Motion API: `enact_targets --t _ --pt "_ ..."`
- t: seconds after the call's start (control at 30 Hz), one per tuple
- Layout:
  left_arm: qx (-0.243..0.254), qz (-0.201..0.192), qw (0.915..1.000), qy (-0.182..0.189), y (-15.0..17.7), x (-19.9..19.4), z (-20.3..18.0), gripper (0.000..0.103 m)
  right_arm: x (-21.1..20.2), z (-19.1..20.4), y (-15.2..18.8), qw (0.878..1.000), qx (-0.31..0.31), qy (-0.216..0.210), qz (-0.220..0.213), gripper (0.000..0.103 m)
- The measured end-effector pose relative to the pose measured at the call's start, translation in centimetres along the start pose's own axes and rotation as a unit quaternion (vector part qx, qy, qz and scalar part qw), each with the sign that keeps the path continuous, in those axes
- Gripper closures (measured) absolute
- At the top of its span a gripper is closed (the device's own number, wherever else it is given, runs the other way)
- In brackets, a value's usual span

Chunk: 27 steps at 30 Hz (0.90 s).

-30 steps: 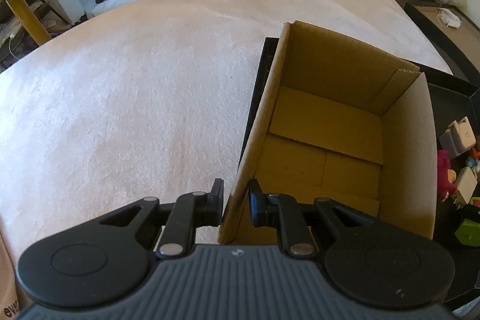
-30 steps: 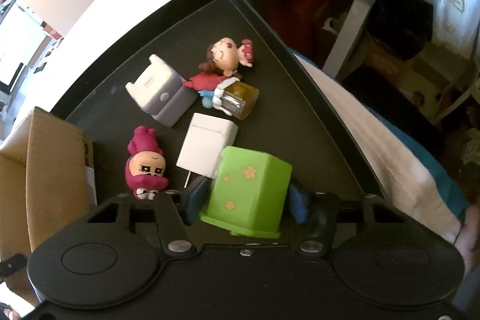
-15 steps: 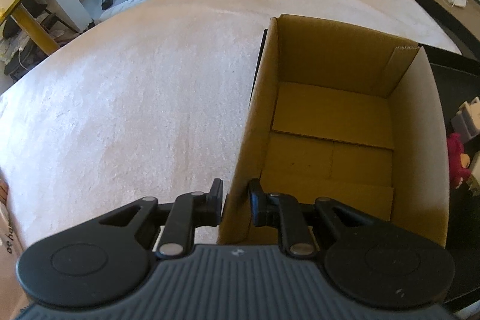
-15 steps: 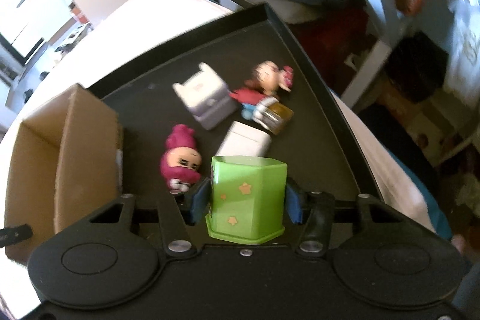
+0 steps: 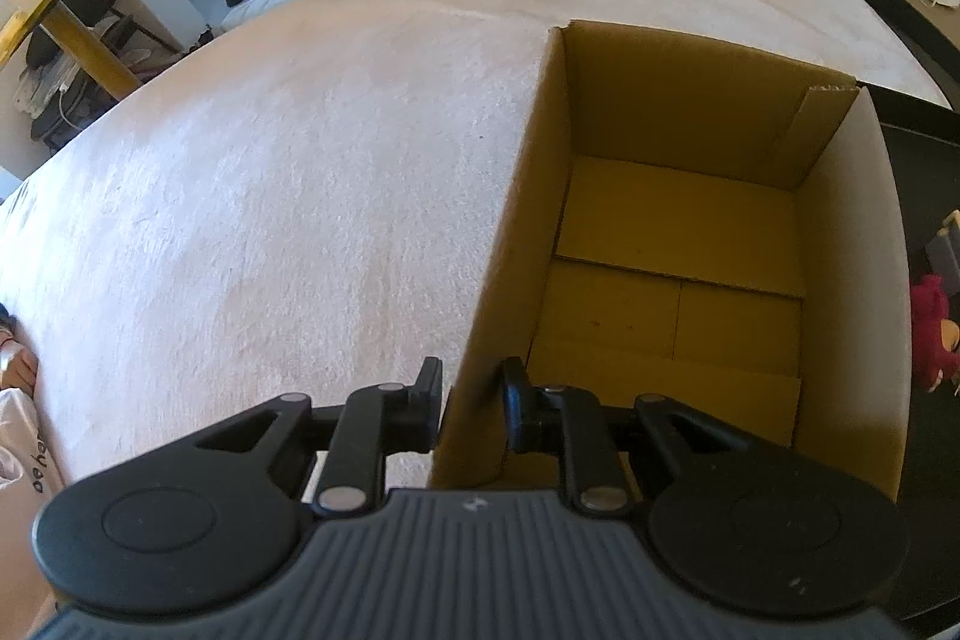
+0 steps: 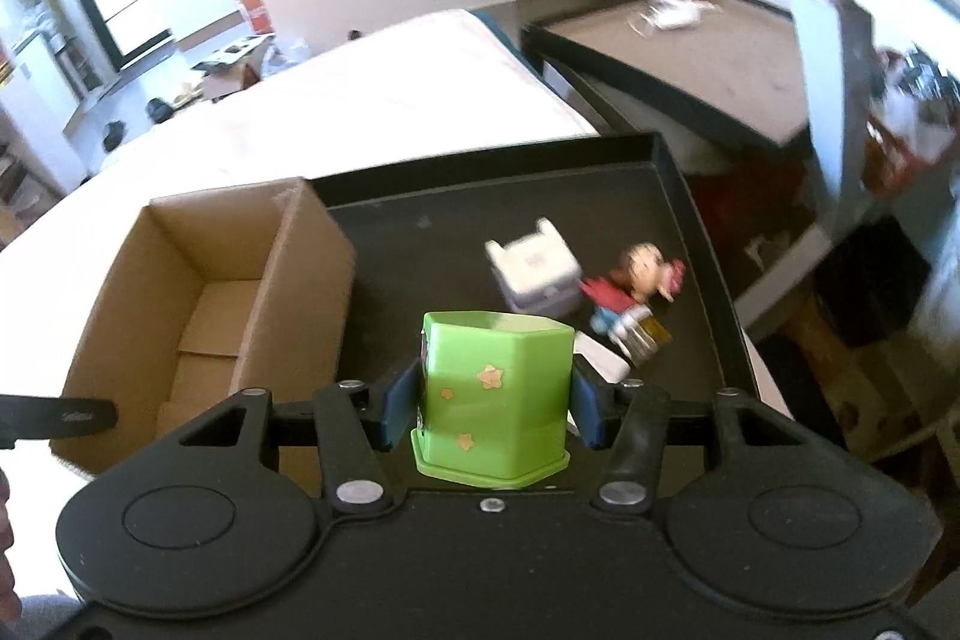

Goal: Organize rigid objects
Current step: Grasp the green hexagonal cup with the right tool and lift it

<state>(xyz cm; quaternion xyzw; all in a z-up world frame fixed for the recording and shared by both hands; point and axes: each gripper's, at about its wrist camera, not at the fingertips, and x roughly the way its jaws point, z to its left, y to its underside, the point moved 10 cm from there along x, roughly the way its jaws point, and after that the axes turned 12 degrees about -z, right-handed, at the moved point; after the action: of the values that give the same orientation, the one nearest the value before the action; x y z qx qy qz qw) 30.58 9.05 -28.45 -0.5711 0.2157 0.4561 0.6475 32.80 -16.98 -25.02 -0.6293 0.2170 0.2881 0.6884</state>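
Above the black tray (image 6: 678, 196), my right hand-held gripper (image 6: 491, 405) clamps the green box (image 6: 495, 397), lifted, cardboard box (image 6: 198, 280) at ten o'clock. My left hand-held gripper (image 5: 470, 409) pinches that box's near-left wall (image 5: 510, 244); open white bed (image 5: 270, 196) lies at nine o'clock.

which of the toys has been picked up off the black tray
The green star-patterned container, clamped between the right gripper's blue pads. The white-and-grey block, the red-dressed figurine and the other pieces lie on the black tray.
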Motion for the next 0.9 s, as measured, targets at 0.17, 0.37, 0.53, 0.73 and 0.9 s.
enact_targets --t 0.17,0.37,0.53,0.73,0.9 --pt "-0.002 0.001 1.0000 0.004 0.0 0.0 0.1 0.084 -0.2 2.1 -1.0 0.999 -0.048 -0.023 -0.002 0.052" --pt "-0.006 0.004 0.9999 0.009 0.0 0.2 0.2 0.084 -0.1 5.1 -2.1 0.994 -0.094 -0.058 -0.002 0.051" --pt "-0.010 0.003 0.9999 0.012 0.0 0.1 0.2 0.084 0.1 7.8 -3.3 0.986 -0.150 -0.071 -0.016 0.052" --pt "-0.017 0.005 0.9997 0.019 0.0 0.2 0.4 0.085 1.2 10.2 -4.2 0.975 -0.204 -0.086 -0.025 0.051" --pt "-0.028 0.010 0.9993 0.023 0.1 0.3 0.6 0.085 2.0 11.6 -4.7 0.963 -0.243 -0.108 -0.035 0.051"
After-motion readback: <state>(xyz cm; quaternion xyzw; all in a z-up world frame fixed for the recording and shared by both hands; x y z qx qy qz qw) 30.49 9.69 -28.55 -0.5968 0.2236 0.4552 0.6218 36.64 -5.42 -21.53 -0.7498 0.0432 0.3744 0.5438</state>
